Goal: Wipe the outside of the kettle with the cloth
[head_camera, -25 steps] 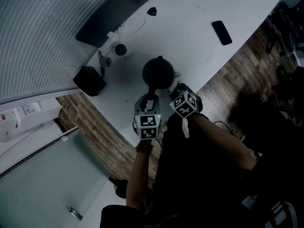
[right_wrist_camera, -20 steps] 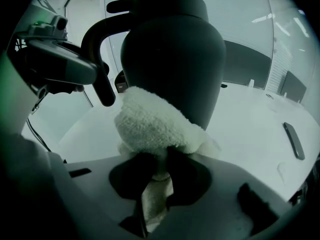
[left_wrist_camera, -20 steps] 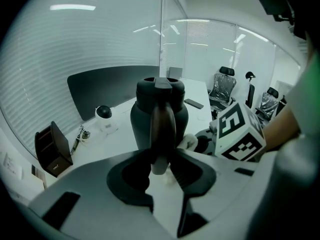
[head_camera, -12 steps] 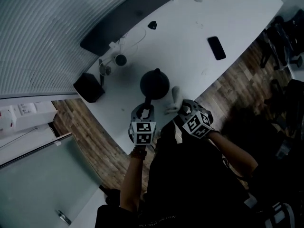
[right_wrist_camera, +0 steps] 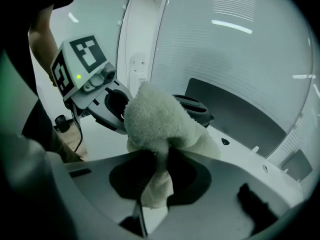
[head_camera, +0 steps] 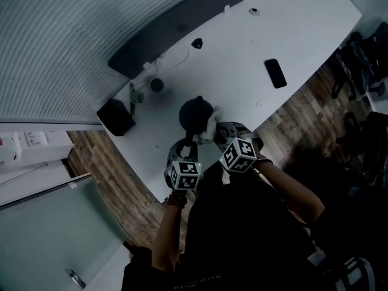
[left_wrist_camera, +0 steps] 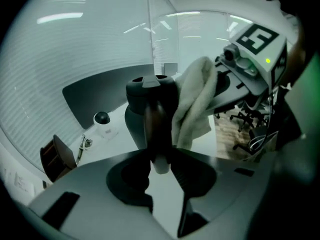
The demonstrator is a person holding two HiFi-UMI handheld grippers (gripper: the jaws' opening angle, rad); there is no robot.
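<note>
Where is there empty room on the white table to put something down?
The biggest bare patch of table lies between the kettle and the phone. More lies past the phone, toward the far end. It is crowded left of the kettle, by the round gadget and black box.

Dim, bluish, fisheye-warped edges

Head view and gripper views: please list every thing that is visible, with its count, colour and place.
kettle: one, black, on the table near its edge
cloth: one, white, at the kettle's side
phone: one, black, flat on the table
box: one, black, at the table's end
table: one, white, long
left gripper: one, closed on the kettle's handle
right gripper: one, closed on the cloth
</note>
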